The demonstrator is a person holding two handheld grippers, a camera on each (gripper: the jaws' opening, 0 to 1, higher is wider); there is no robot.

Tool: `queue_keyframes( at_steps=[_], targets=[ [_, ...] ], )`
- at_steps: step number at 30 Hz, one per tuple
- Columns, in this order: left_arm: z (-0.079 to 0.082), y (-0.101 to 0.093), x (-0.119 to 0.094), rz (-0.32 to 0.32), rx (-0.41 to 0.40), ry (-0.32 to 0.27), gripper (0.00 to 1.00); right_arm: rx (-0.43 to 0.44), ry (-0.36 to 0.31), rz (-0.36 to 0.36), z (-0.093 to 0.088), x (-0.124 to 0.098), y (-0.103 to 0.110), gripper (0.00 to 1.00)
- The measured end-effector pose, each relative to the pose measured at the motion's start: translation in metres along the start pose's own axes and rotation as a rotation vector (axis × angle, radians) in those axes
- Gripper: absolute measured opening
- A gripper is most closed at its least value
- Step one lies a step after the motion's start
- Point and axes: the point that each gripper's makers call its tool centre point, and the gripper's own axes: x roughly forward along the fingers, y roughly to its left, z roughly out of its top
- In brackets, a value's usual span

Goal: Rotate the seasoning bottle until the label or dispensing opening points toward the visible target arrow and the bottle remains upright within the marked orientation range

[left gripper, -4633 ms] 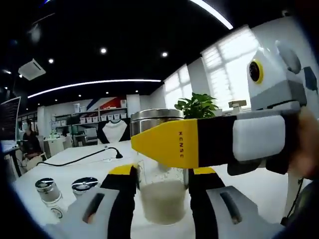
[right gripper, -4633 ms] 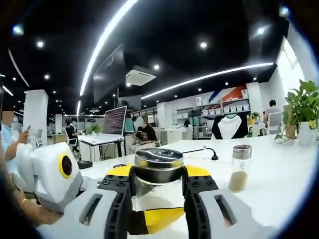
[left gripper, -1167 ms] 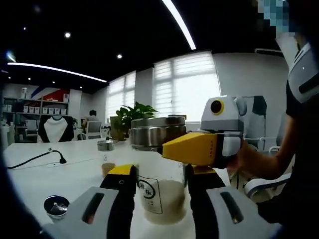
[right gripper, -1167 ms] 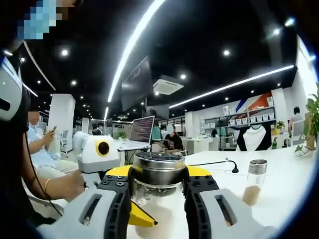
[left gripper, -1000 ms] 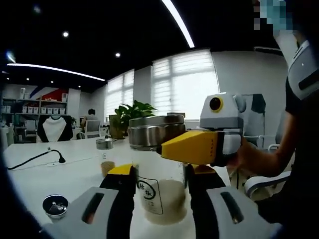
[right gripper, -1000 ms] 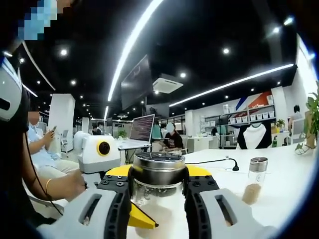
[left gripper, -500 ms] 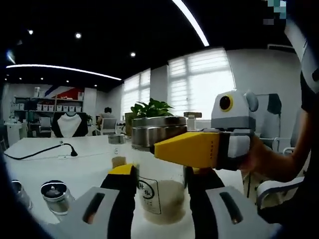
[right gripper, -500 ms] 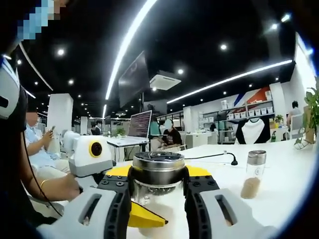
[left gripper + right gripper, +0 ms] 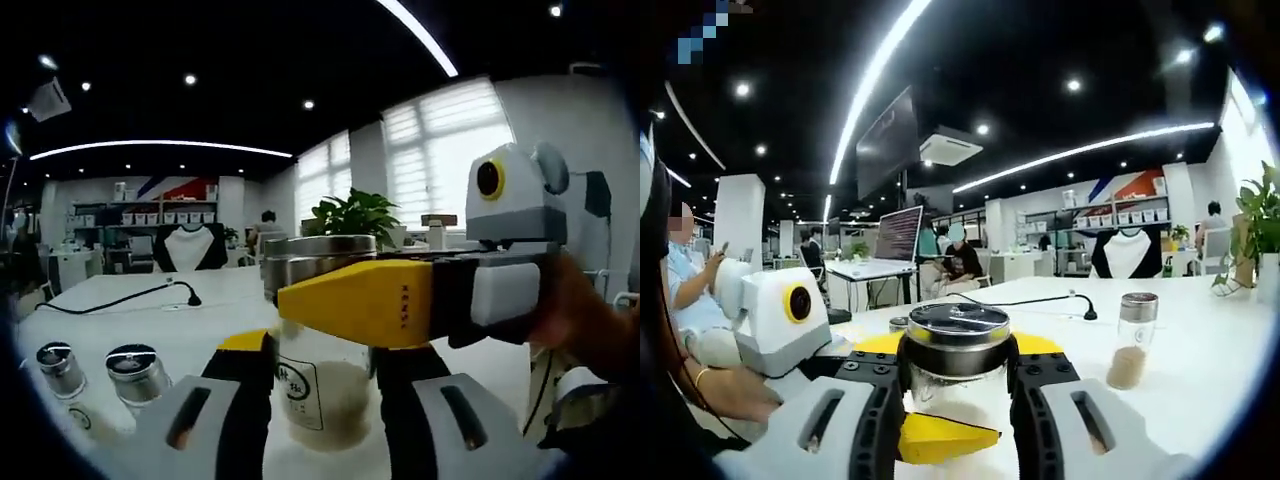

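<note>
**Both grippers on one seasoning bottle**

While the white table [image 9: 150, 330] runs off toward shelving and windows, the seasoning bottle [image 9: 322, 385] stands upright on it between both tools. In the left gripper view the left gripper [image 9: 322, 375] rises from below with its black-and-yellow jaws set narrowly either side of the glass body, pressed against it low down, holding the bottle. The right gripper [image 9: 340, 300] reaches in level from the right side of that view, gripped by a hand [image 9: 580, 320], its yellow jaw lying across the bottle just under the steel cap [image 9: 318, 258].

From the right gripper view, the right gripper [image 9: 957, 385] stands closed narrowly on the bottle's neck below the steel cap [image 9: 958, 338], and the left gripper [image 9: 940, 438] shows as a yellow tip under the glass, with another hand [image 9: 725, 390] behind it at the left.

Pale granules fill the lower part of the bottle. A white label [image 9: 292, 385] with dark characters faces the left gripper's camera, slightly left of centre; the characters are too small to read. Small lettering runs down the right gripper's yellow jaw, not legible with certainty.

Two small steel-capped shakers [image 9: 135, 372] stand to the left on the table, and one shaker of brown spice [image 9: 1130, 340] stands well apart to the right in the right gripper view.
</note>
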Motion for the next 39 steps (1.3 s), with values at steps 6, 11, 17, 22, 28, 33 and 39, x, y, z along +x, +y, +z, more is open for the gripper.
queue_keyframes(
  at_steps=[6, 11, 17, 22, 28, 33, 39],
  targets=[
    [0.005, 0.005, -0.001, 0.100, 0.017, -0.035, 0.42, 0.047, -0.020, -0.028, 0.007, 0.004, -0.001, 0.38],
    [0.005, 0.010, -0.002, 0.172, 0.028, -0.043, 0.42, 0.043, -0.020, -0.059, 0.007, 0.009, 0.002, 0.39],
    [-0.006, 0.016, 0.000, 0.212, 0.010, 0.013, 0.42, 0.028, 0.026, -0.090, -0.004, 0.017, -0.001, 0.40],
    [-0.006, 0.015, 0.001, 0.206, 0.021, 0.023, 0.42, 0.034, 0.026, -0.117, -0.005, 0.016, -0.004, 0.39],
    [-0.010, 0.015, 0.001, 0.211, -0.020, 0.031, 0.42, 0.009, 0.040, -0.126, -0.009, 0.017, -0.004, 0.39],
    [-0.008, 0.013, 0.002, 0.186, -0.005, 0.029, 0.43, 0.002, 0.015, -0.130, -0.006, 0.013, -0.003, 0.39],
    [-0.013, 0.002, 0.004, 0.035, 0.007, 0.041, 0.42, 0.027, 0.006, -0.099, -0.012, 0.002, -0.007, 0.38]
  ],
)
